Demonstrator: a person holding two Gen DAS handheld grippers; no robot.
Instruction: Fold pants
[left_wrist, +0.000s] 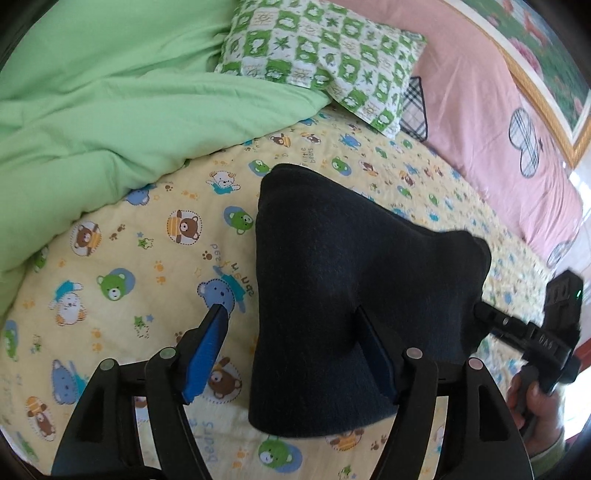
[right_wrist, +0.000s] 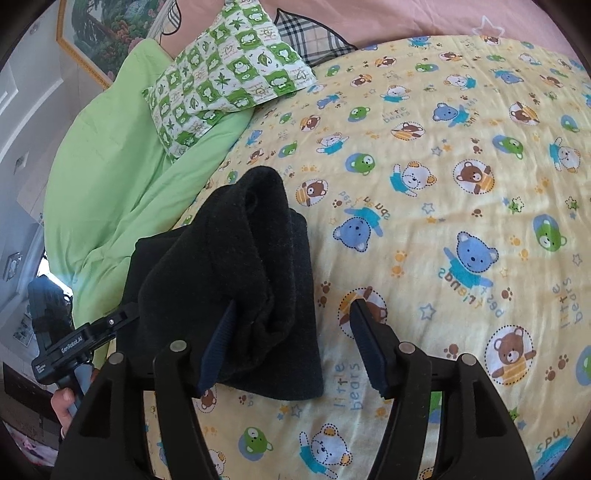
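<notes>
Pants (left_wrist: 351, 280) lie folded in a bundle on the bedsheet (left_wrist: 140, 266) | left gripper (left_wrist: 291, 325), right gripper (right_wrist: 291, 317) spread, pinching nothing | folding looks nearly finished

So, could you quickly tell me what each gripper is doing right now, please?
Left gripper: open, its fingers either side of the dark pants' edge, not pinching.
Right gripper: open, same pants, not pinched.
</notes>
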